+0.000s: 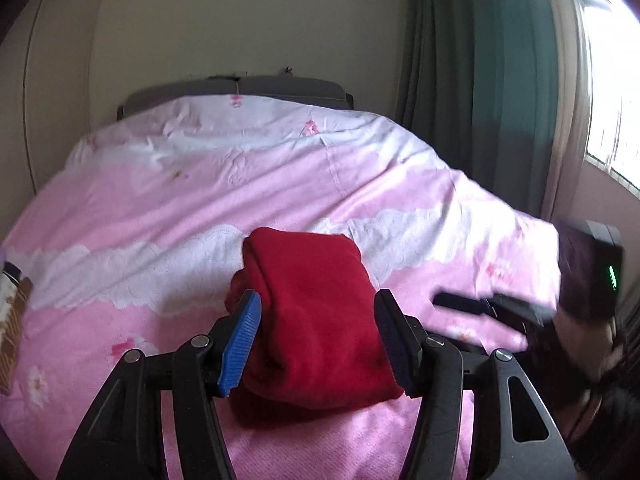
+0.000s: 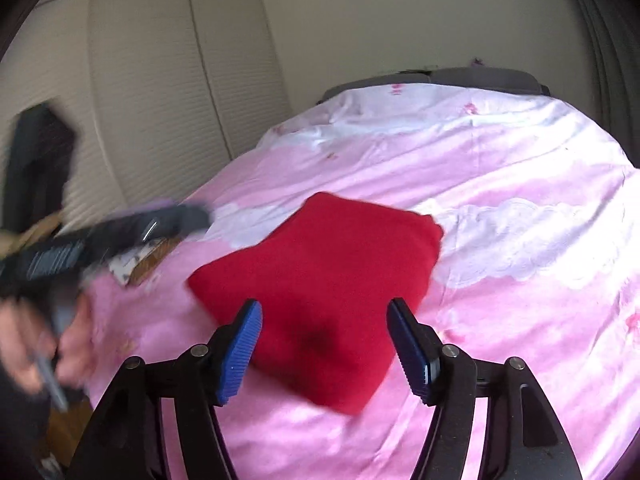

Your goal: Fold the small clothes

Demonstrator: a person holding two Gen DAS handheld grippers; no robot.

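On the bed: the red garment is laid folded into a compact block on the pink quilt, flat so the fold is kept
Left gripper: fingers are parted, nothing clasped; the garment is seen between them, apparently untouched
Right gripper: fingers are spread and empty, held above the near edge
Judgement: the fold looks finished, so the cloth is let go

One folded red garment lies on one pink floral bedspread. Two grippers, left and right. One green curtain, one window.
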